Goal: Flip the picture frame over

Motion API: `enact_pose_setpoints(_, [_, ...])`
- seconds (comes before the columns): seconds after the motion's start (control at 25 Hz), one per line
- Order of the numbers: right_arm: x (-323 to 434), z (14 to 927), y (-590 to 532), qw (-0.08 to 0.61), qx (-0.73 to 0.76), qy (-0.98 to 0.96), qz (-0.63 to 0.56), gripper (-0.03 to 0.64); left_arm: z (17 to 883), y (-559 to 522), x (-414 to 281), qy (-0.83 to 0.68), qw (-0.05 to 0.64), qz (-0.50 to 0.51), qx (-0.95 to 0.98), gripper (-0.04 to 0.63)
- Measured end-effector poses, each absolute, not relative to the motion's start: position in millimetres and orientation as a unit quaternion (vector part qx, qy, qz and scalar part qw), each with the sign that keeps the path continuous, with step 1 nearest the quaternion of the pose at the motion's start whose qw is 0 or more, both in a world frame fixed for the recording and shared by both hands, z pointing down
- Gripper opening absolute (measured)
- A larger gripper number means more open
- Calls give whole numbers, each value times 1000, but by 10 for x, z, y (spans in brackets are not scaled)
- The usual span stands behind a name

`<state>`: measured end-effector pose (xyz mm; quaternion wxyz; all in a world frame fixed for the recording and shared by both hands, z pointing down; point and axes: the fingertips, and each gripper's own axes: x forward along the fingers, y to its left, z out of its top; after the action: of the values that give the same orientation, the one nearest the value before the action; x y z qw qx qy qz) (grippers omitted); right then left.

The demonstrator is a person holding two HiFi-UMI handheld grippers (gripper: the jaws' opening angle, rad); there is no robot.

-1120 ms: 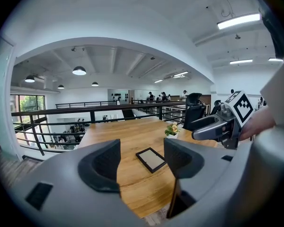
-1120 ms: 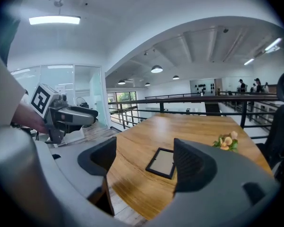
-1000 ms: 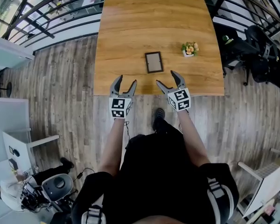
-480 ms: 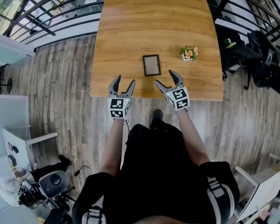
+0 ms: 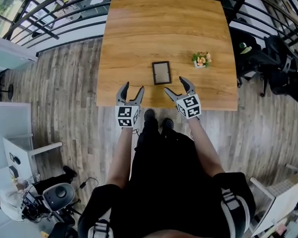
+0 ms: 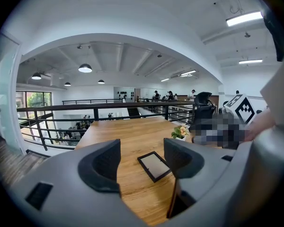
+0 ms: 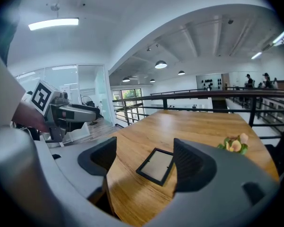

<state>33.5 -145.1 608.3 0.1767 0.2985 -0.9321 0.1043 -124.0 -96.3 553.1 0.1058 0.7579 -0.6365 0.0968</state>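
Wooden table (image 5: 139, 33) edge beneath left gripper (image 5: 132, 87) and right gripper (image 5: 175, 85), both open, empty; picture frame (image 5: 161, 72) just beyond.

The small rectangular picture frame (image 5: 161, 72), a thin dark border around a pale grey-beige panel, lies flat on the wooden table top (image 5: 164, 29), in the near half, a little in from the near edge. Its long sides run roughly away from the person. Whether front or back faces up cannot be told.

Wooden table (image 5: 164, 29) is viewed steeply from overhead; gripper views are aimed across it from its near edge; picture frame (image 5: 161, 72) is shared.
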Motion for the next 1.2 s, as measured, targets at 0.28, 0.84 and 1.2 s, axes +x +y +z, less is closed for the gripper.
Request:
enact_pose_setpoints(0.28, [69, 6089, -1579, 186, 300, -930, 105, 373, 5596, -1158, -1484, -630, 118, 94, 762, 295])
enact_pose_setpoints(0.84, [-332, 6262, -1905, 205, 321, -916, 123, 373, 5714, -1682, -1879, -598, 132, 98, 784, 295])
enact_pose_setpoints(1.2, [-518, 6473, -2095, 208, 336, -908, 141, 370, 5850, -1960, -2048, -575, 133, 116, 799, 295])
